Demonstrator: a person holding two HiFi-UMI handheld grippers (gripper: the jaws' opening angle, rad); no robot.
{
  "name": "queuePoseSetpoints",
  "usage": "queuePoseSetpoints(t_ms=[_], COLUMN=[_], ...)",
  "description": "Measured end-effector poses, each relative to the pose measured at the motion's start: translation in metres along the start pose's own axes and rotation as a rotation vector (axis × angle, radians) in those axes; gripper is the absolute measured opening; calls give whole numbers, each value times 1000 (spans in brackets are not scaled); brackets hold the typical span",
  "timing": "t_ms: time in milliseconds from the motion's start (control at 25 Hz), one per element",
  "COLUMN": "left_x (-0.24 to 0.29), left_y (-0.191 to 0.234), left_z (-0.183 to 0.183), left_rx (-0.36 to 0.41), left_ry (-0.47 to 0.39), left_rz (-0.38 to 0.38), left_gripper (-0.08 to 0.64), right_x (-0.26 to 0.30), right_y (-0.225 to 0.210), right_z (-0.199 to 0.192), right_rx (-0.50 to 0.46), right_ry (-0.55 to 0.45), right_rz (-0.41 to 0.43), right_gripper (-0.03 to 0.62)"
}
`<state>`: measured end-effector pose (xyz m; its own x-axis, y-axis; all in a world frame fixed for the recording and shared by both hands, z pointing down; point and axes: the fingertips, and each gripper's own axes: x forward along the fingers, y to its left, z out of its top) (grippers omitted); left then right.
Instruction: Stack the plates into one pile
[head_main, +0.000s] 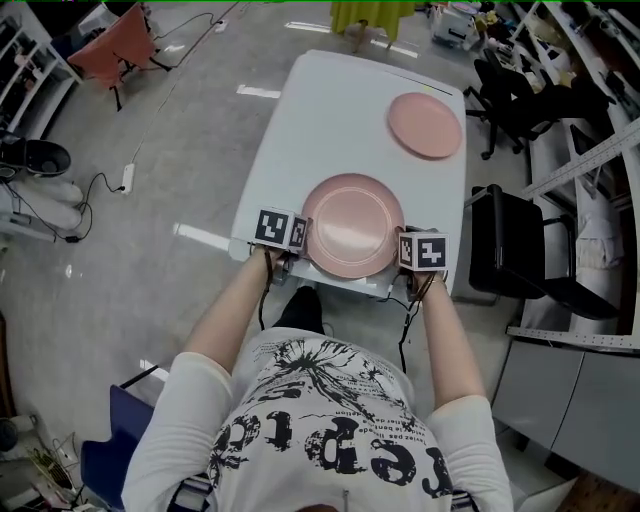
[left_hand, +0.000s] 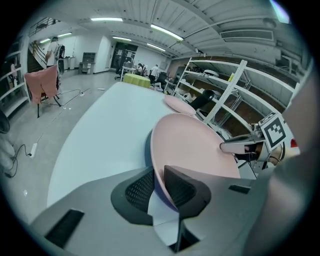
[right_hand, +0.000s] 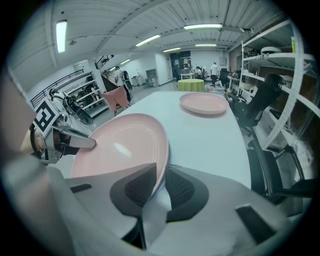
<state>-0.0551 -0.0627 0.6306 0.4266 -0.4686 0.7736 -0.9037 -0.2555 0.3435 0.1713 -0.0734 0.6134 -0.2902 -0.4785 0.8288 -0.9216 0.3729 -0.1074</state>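
Observation:
A pink plate (head_main: 352, 222) hangs over the near end of the white table (head_main: 330, 110), held at both sides. My left gripper (head_main: 298, 236) is shut on its left rim; in the left gripper view the rim of the plate (left_hand: 195, 145) runs between the gripper (left_hand: 159, 186) jaws. My right gripper (head_main: 404, 246) is shut on the right rim, and the plate (right_hand: 122, 145) sits pinched in the gripper (right_hand: 161, 185) there. A second pink plate (head_main: 425, 124) lies flat at the far right of the table, also seen as the far plate (right_hand: 204, 103) and the far plate (left_hand: 179, 104).
A black chair (head_main: 520, 250) stands right of the table, with shelving (right_hand: 280, 65) beyond it. A salmon-coloured chair (head_main: 115, 50) and cables on the floor (head_main: 110, 180) are at the left. A yellow-green covered table (head_main: 372, 15) stands past the far end.

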Motion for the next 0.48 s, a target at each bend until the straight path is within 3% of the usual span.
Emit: queuePoseSetpoints(t_ms=[240,480], left_x=[-1,9], left_y=[4,-1], left_z=[2,3], left_rx=[33,161], left_ry=[-7,2], left_rz=[48,142], left_gripper=[69,92], right_x=[10,15], right_y=[2,-3], right_z=[-13,-12], right_rx=[19,11], right_ry=[22,37], right_rz=[12,-14], right_gripper=[64,66])
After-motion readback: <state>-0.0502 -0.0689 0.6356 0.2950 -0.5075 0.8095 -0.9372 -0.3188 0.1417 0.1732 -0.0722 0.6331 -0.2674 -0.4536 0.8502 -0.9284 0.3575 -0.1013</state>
